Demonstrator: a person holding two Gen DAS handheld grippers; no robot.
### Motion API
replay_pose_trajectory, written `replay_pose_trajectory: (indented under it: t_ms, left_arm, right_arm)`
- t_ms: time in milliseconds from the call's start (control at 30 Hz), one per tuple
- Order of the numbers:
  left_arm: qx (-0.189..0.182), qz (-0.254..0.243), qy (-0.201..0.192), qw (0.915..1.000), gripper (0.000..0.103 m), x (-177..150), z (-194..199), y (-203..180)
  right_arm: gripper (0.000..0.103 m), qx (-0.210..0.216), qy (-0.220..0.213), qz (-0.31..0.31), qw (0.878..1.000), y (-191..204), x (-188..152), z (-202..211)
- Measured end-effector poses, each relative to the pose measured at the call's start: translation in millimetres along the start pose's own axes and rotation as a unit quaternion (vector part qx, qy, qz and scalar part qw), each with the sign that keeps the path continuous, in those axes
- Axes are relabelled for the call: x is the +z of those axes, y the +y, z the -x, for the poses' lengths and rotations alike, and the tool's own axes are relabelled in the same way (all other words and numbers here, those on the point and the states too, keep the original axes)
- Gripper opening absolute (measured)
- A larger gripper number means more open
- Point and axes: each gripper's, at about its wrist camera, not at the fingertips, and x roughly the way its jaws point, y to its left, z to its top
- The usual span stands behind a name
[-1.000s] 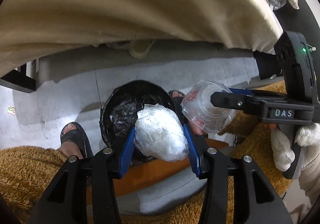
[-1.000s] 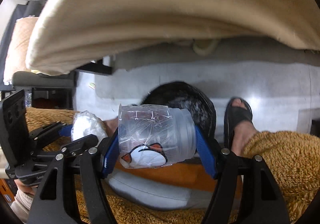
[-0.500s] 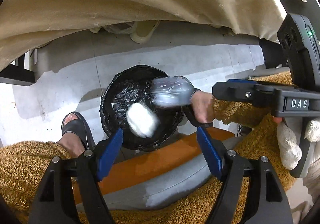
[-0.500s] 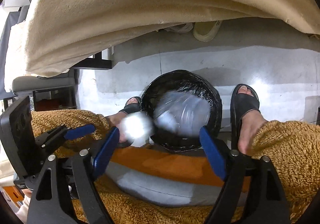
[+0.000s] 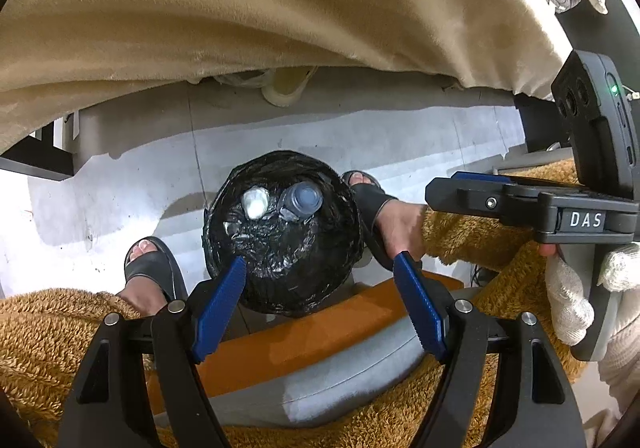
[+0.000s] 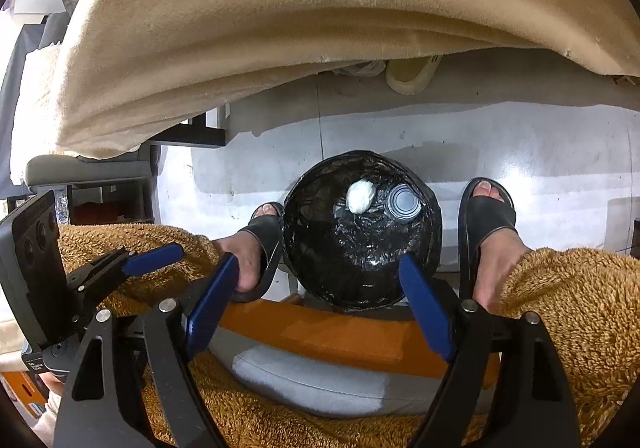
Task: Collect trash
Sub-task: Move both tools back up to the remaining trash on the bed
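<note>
Black-lined bin (image 5: pixel 282 236) holds the white wad (image 5: pixel 254 203) and clear cup (image 5: pixel 302 199). Your left gripper (image 5: pixel 320 308) and right gripper (image 6: pixel 316 304) gape wide, empty. Nudge the bin while withdrawing and it could tip.

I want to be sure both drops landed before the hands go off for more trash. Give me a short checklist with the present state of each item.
1. Left gripper empty, jaws apart: ok.
2. Right gripper empty, jaws apart: ok.
3. White wrapped bundle inside the black-lined bin: ok.
4. Clear plastic cup inside the bin, beside the bundle: ok.
5. Bin upright between the person's feet: ok.
6. More trash within reach: cannot tell; none shows in these views.
</note>
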Motion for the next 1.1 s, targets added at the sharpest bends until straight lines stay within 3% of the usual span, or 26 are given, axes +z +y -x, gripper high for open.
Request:
replay_pose_trajectory:
  t_ms: [133, 300, 500, 633, 1100]
  left_arm:
    - [-0.013, 0.002, -0.023, 0.9996, 0.075, 1, 11, 1]
    - [-0.033, -0.016, -0.081, 0.996, 0.075, 2, 38, -4]
    - [-0.039, -0.037, -0.166, 0.9847, 0.075, 8, 81, -8]
    - [-0.022, -0.06, -0.215, 0.9746, 0.075, 16, 112, -10]
    - [0.03, -0.063, -0.289, 0.9547, 0.075, 80, 183, 10]
  right_arm:
    - [0.081, 0.005, -0.024, 0.016, 1.0, 3, 0, 12]
    - [0.081, 0.009, -0.103, 0.06, 0.993, 15, -5, 46]
    - [0.081, -0.004, -0.218, 0.097, 0.971, 25, -4, 98]
    - [0.081, -0.02, -0.267, 0.136, 0.954, 36, 2, 125]
    - [0.081, -0.012, -0.317, 0.185, 0.93, 57, 76, 174]
